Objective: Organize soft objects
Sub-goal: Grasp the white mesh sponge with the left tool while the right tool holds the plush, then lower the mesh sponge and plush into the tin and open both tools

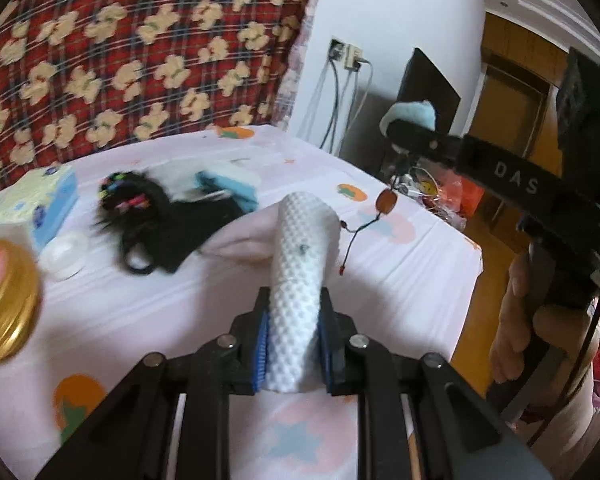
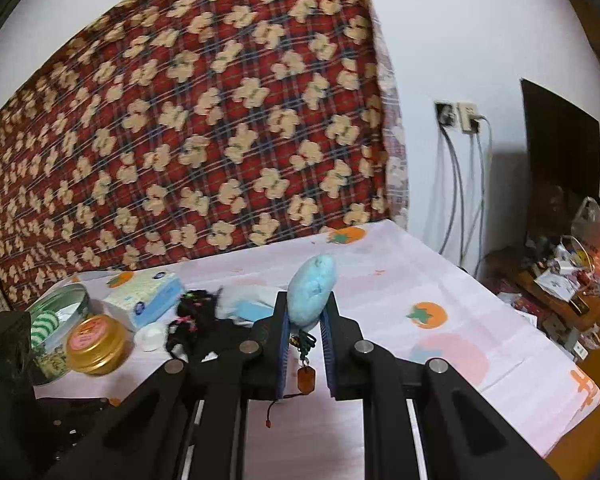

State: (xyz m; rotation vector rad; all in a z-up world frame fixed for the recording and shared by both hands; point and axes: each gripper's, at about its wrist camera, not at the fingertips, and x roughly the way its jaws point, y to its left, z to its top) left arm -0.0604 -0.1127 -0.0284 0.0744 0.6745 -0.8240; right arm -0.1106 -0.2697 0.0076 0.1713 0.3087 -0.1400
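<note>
Clamped between the left gripper (image 1: 293, 346) jaws, closest to its camera, is a white dimpled sponge (image 1: 300, 264), gripped near its near end and sticking out forward above the sheet (image 1: 148, 320); the right gripper (image 2: 305, 330) is likewise closed, on a blue puff (image 2: 313, 292) from which a cord with an amber bead (image 2: 305, 380) dangles; in the left view that puff (image 1: 412, 114) shows only as a scrap above the right tool's finger, with the bead (image 1: 387, 201) hanging below. By my reading two soft things are lifted and none yet put away; no bin or target for them shows, so where they go I cannot tell. Left on the sheet is a pile (image 1: 172, 216) of black furry stuff with bright clips, pale blue cloth and something white, smeared by blur so that its pieces cannot be counted or told apart. Beside it lie a tissue pack (image 1: 36, 208), a small white cap (image 1: 65, 255), a gold lid (image 1: 4, 304) cut by the frame, and an open tin (image 2: 56, 320) with green-striped contents, half hidden behind dark gear at the right view's edge. A hand (image 1: 516, 320) on the right tool's handle is partly hidden; the floor clutter (image 2: 572, 280) by the wall is too jumbled to name.
</note>
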